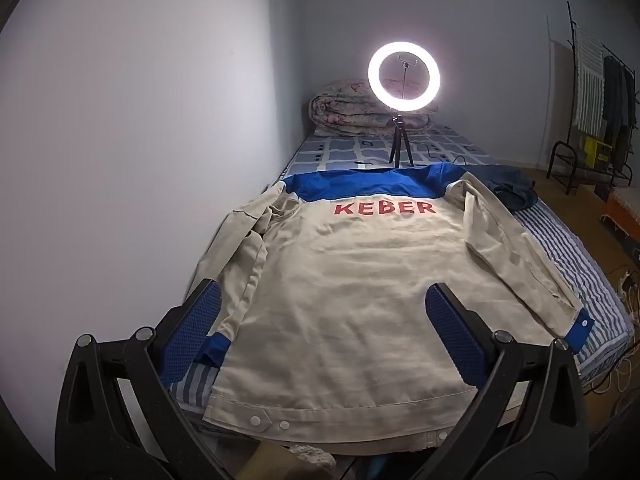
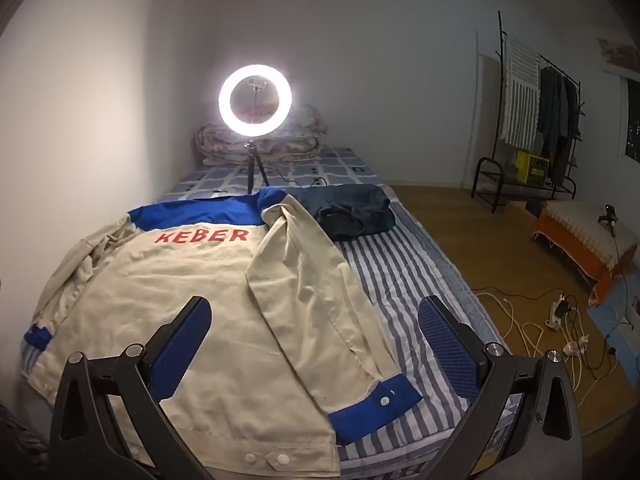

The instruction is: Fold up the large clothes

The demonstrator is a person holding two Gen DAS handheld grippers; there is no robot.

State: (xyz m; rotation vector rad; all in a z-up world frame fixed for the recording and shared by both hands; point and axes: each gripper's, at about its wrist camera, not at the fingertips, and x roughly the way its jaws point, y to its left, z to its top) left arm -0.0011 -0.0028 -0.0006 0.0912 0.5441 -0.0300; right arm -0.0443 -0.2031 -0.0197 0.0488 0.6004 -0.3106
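Note:
A cream jacket [image 1: 340, 280] [image 2: 172, 292] with a blue yoke, blue cuffs and red letters "KEBER" lies back-up, spread flat on the bed [image 1: 560, 248] [image 2: 404, 264], hem toward me. Its right sleeve [image 2: 316, 300] lies along its side, blue cuff [image 2: 376, 404] near the bed's front edge. The left sleeve [image 1: 236, 264] is bunched by the wall. My left gripper [image 1: 324, 336] hovers open above the hem area, nothing between its blue pads. My right gripper [image 2: 316, 344] hovers open above the right sleeve, empty too.
A lit ring light on a tripod [image 1: 403, 80] [image 2: 255, 100] stands on the bed behind the jacket's collar. A folded dark blue garment [image 2: 348, 210] lies right of the collar; a rolled quilt [image 1: 360, 108] at the far end. Wall runs along the left. Cables [image 2: 552, 320] litter the floor.

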